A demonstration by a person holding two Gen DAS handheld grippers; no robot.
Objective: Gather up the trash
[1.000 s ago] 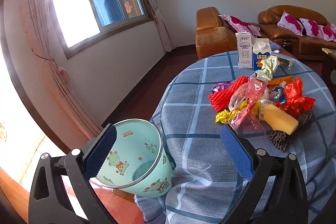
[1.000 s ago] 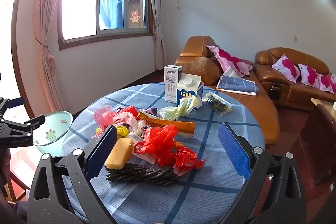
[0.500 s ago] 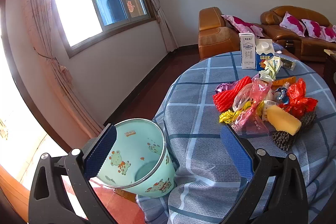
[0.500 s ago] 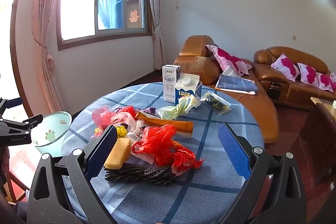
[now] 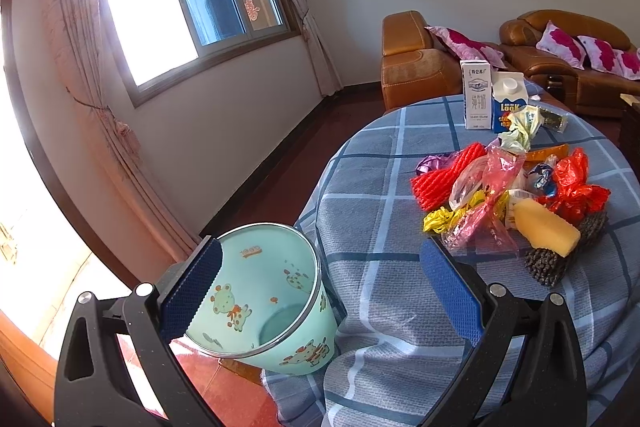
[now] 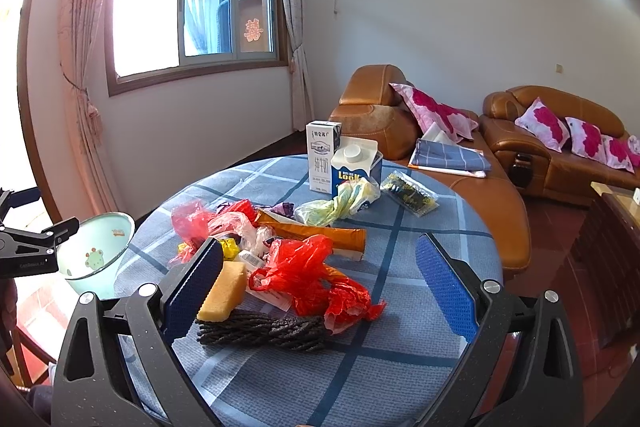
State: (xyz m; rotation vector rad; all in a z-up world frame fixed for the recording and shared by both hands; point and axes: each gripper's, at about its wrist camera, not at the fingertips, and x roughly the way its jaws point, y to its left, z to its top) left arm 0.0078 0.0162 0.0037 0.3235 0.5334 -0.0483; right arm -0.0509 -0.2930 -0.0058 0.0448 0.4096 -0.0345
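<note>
Both tongs gape wide and empty, the left tongs (image 5: 320,291) over the green bin (image 5: 260,295) at seven o'clock, the right tongs (image 6: 318,291) above the trash pile (image 6: 280,259) mid-counter (image 6: 400,379).

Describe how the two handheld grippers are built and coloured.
Both the left gripper and right gripper match: speckled black plastic frames with cut-out arms, silver round screws, and two flat fingers faced with blue dimpled rubber pads. No cables or sleeves show.
</note>
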